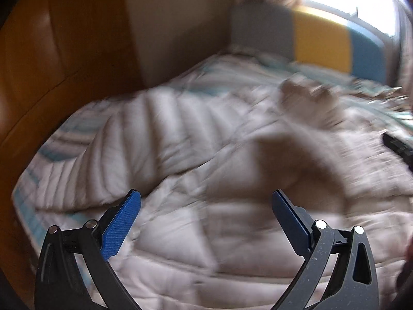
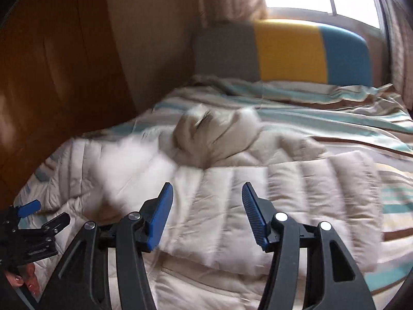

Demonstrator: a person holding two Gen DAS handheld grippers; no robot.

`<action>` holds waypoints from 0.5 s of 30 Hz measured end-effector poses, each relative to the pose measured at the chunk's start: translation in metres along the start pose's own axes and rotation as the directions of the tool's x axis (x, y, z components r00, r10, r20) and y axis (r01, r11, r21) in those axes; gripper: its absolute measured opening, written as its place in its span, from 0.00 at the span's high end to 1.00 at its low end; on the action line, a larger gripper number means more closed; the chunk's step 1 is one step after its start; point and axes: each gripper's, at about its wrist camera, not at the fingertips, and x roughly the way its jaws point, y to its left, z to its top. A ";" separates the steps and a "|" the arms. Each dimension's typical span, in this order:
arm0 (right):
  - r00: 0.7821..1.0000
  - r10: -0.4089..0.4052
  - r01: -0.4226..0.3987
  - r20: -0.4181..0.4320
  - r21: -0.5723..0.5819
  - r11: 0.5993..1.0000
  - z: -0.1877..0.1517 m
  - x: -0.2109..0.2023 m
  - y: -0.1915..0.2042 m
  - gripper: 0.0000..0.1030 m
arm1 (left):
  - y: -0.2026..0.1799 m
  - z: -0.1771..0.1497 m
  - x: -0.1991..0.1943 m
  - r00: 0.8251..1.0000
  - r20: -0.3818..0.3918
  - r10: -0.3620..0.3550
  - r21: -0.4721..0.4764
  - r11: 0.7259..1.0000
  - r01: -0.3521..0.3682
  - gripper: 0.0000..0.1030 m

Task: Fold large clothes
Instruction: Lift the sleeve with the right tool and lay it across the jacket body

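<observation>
1. Both grippers hang over the padded jacket [image 2: 232,193], jaws apart, nothing between them: the left gripper [image 1: 205,199] spread wide, the right gripper [image 2: 207,193] about half open.
2. Jacket lies spread on the striped bedding [image 2: 335,108], its hood [image 2: 206,131] toward the coloured headboard [image 2: 286,51].

Striped bedspread [image 2: 335,118], tricolour headboard [image 2: 284,51], wooden wardrobe [image 2: 51,64].

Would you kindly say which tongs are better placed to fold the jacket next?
Probably the right tongs: open, with a folded sleeve of the puffer jacket straight ahead. The left tongs, also open, face its blurred body.
</observation>
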 end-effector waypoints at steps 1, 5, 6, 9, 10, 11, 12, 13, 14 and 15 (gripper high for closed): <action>0.999 -0.042 0.041 0.023 0.027 0.999 -0.001 -0.013 -0.015 0.46 | -0.013 0.005 -0.009 0.998 0.034 -0.049 0.015 0.999 0.048 0.03; 0.954 -0.297 0.291 0.039 0.116 0.950 0.000 -0.037 -0.083 0.47 | -0.063 0.019 0.001 0.985 0.008 -0.172 0.078 0.982 0.171 0.03; 0.943 -0.332 0.326 0.019 0.134 0.936 0.000 -0.038 -0.098 0.49 | -0.074 0.019 0.007 0.984 -0.007 -0.177 0.089 0.980 0.177 0.03; 0.924 -0.371 0.382 -0.094 0.178 0.907 -0.005 -0.021 -0.133 0.59 | -0.106 0.025 0.045 0.983 -0.085 -0.161 0.152 0.973 0.172 0.03; 0.927 -0.353 0.371 -0.124 0.188 0.909 -0.008 -0.014 -0.139 0.62 | -0.116 0.025 0.059 0.985 -0.116 -0.130 0.176 0.973 0.149 0.03; 0.931 -0.334 0.358 -0.146 0.192 0.914 -0.011 -0.007 -0.142 0.66 | -0.121 0.025 0.070 0.986 -0.131 -0.103 0.194 0.973 0.127 0.03; 0.938 -0.301 0.331 -0.171 0.186 0.925 -0.015 0.003 -0.140 0.67 | -0.126 0.025 0.082 0.986 -0.145 -0.079 0.213 0.971 0.109 0.03; 0.945 -0.272 0.303 -0.181 0.173 0.937 -0.018 0.009 -0.136 0.68 | -0.125 0.025 0.089 0.988 -0.146 -0.054 0.225 0.970 0.087 0.03; 0.949 -0.256 0.285 -0.185 0.153 0.946 -0.020 0.014 -0.130 0.67 | -0.124 0.026 0.094 0.991 -0.135 -0.021 0.237 0.970 0.053 0.03; 0.949 -0.249 0.273 -0.194 0.109 0.956 -0.025 0.021 -0.119 0.67 | -0.120 0.028 0.098 0.993 -0.117 0.012 0.246 0.969 0.018 0.03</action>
